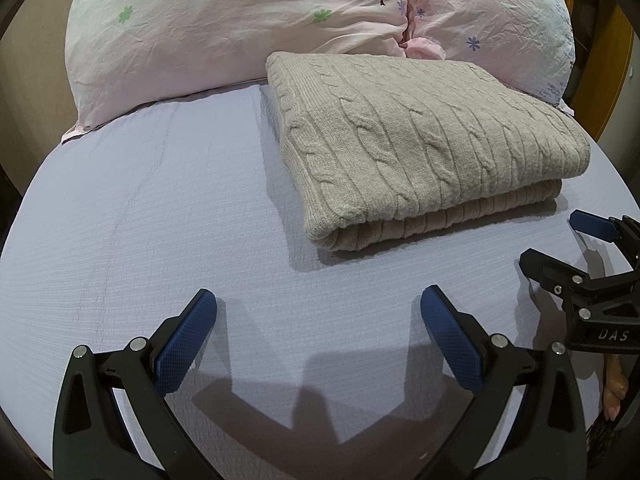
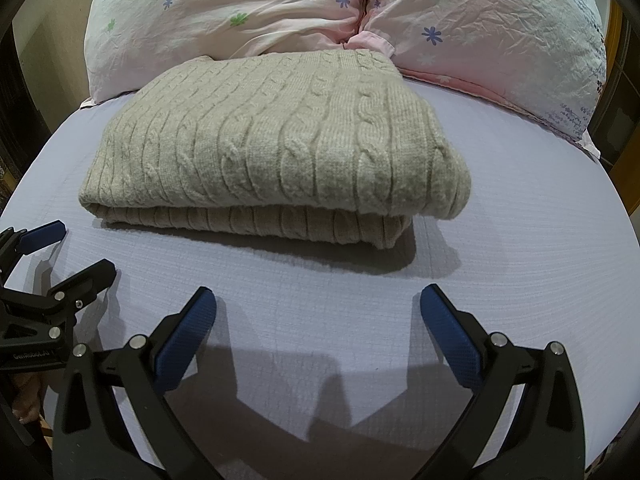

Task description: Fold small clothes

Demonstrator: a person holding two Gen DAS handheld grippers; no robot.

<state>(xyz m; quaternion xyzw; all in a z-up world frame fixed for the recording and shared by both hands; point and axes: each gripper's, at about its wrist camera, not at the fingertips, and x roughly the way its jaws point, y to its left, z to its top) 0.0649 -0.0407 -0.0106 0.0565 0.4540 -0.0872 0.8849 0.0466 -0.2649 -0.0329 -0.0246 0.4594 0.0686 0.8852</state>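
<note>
Plainly, the beige cable-knit sweater (image 1: 424,148) (image 2: 276,148) lies folded into a thick rectangle on the bed (image 1: 140,208) (image 2: 520,216), which is covered with a pale lilac sheet. Just behind the sweater, two pink flowered pillows (image 1: 240,24) (image 2: 480,32) rest side by side, and the sweater's far edge touches them where they meet. Nearer than the sweater and apart from it, the left gripper (image 1: 318,304) (image 2: 60,250) hovers over the bare sheet with its jaws spread wide and nothing between them. Beside it, likewise short of the sweater's front edge, the right gripper (image 2: 318,304) (image 1: 548,236) has its jaws released too, holding nothing. Blue textured pads (image 1: 188,344) (image 2: 452,340) line the black fingers. Both grippers cast dark shadows on the sheet in front of the sweater.
</note>
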